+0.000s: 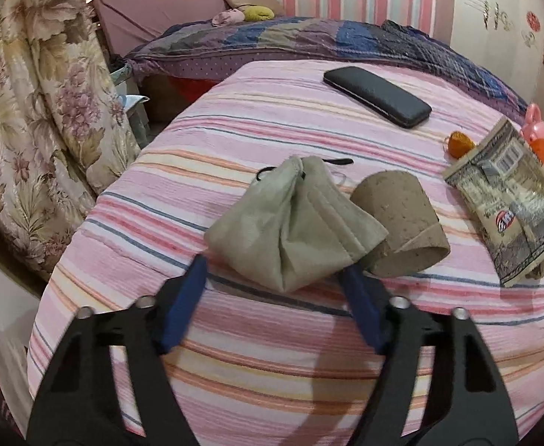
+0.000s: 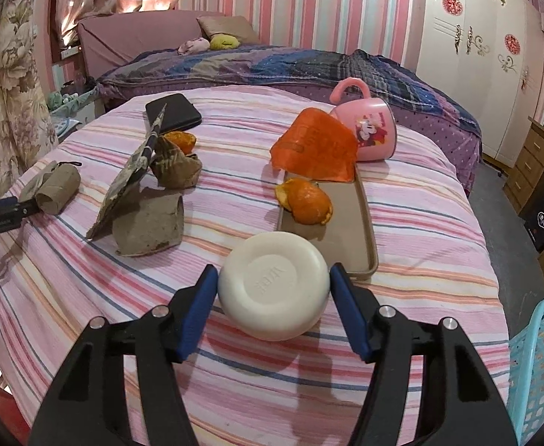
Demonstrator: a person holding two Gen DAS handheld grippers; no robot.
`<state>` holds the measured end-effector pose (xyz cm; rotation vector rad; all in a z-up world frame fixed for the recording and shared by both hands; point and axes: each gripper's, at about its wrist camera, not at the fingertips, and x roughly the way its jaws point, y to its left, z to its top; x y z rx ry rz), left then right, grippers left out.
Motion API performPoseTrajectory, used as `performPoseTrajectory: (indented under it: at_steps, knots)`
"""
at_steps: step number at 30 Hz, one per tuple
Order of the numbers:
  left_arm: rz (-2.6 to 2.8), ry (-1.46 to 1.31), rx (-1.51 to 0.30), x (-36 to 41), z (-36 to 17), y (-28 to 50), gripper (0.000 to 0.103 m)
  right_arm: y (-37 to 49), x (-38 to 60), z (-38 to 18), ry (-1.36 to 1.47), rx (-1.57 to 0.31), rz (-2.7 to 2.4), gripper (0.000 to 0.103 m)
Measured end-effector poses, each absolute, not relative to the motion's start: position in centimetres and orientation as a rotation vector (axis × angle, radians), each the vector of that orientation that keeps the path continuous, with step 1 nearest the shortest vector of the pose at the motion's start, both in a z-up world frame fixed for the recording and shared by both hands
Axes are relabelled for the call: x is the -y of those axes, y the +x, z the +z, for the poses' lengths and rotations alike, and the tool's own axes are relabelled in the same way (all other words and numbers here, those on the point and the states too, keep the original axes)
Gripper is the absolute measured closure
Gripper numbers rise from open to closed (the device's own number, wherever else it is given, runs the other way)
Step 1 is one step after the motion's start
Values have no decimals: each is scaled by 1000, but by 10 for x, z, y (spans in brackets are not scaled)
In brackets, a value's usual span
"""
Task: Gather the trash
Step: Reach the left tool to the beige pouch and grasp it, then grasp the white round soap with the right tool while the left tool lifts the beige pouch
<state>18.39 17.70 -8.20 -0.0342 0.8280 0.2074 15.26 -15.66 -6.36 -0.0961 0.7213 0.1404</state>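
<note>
left gripper (image 1: 275,264): my jaws pinch the crumpled grey-green face mask (image 1: 294,223); thin cloth may slip out.
right gripper (image 2: 273,286): clamps the round white plastic tub (image 2: 272,282); smooth wall could pop free.
basket (image 2: 539,364): pale blue, far right.

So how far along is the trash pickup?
Early. Done: nothing shows as binned; the inside of the blue basket is out of view. In hand: the right tool grips the white round block; the left tool straddles the grey mask, grip unclear. Left on the table: cardboard tubes, orange peels, snack wrapper, orange bag.
</note>
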Motion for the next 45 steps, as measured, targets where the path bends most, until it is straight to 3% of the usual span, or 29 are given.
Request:
performPoseTrajectory:
  at_steps: [3, 7, 8, 9, 13, 40, 41, 43, 45]
  knots:
    - [199, -40, -822, -176, -81, 183, 65, 151, 159, -63, -94, -717, 141, 41]
    - [199, -45, -821, -177, -79, 182, 82, 148, 162, -61, -100, -704, 136, 41]
    - [191, -59, -822, -178, -78, 181, 94, 148, 163, -60, -98, -702, 136, 41]
    - [190, -64, -821, -177, -78, 181, 99, 147, 164, -60, -97, -698, 135, 41]
    - [214, -61, -782, -174, -70, 176, 103, 145, 168, -58, -91, -692, 134, 41]
    - [267, -109, -781, -201, -65, 162, 103, 141, 185, -58, -94, -685, 105, 41]
    - [269, -122, -787, -204, -65, 162, 98, 141, 185, -57, -94, -685, 105, 41]
    - [267, -149, -783, -208, -64, 162, 80, 141, 185, -57, -93, -685, 104, 41]
    - [283, -144, -763, -207, -61, 163, 47, 141, 186, -57, -90, -685, 103, 41]
